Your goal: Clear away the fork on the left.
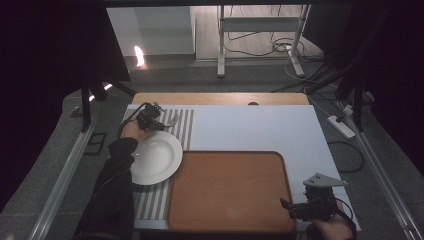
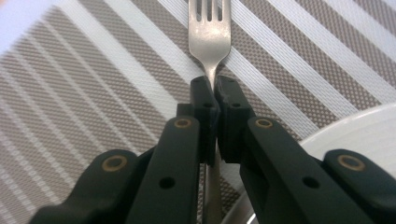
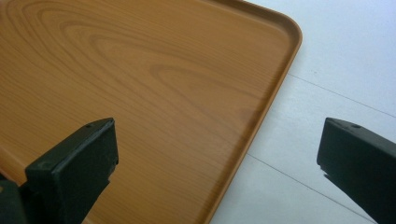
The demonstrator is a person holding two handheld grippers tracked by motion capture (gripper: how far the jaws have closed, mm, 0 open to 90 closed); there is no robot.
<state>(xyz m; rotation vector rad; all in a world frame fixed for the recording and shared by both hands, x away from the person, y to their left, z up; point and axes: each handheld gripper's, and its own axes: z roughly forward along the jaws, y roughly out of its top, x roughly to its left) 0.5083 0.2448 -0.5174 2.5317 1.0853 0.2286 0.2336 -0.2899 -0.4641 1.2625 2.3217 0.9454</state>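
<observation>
High view: I hold the left gripper [image 1: 150,119] just beyond the far rim of the white plate [image 1: 152,157], over the striped mat [image 1: 182,127]; the fork [image 1: 171,121] sticks out from it toward the plate's right. The wooden tray [image 1: 230,190] lies right of the plate on the bench [image 1: 250,127], bare. My right gripper [image 1: 312,202] sits well right of the plate, at the tray's near right corner.

Left gripper view: fingers [image 2: 204,112] pinched together on the fork's [image 2: 209,32] neck, tines ahead over the mat [image 2: 93,93], plate rim [image 2: 355,126] at right.

Right gripper view: fingers [image 3: 74,163] wide apart, nothing between them, above the tray's [image 3: 140,74] corner.

Doing it well: I judge the fork is being placed; I'd keep it level, lower it flat beside the plate, then release.
</observation>
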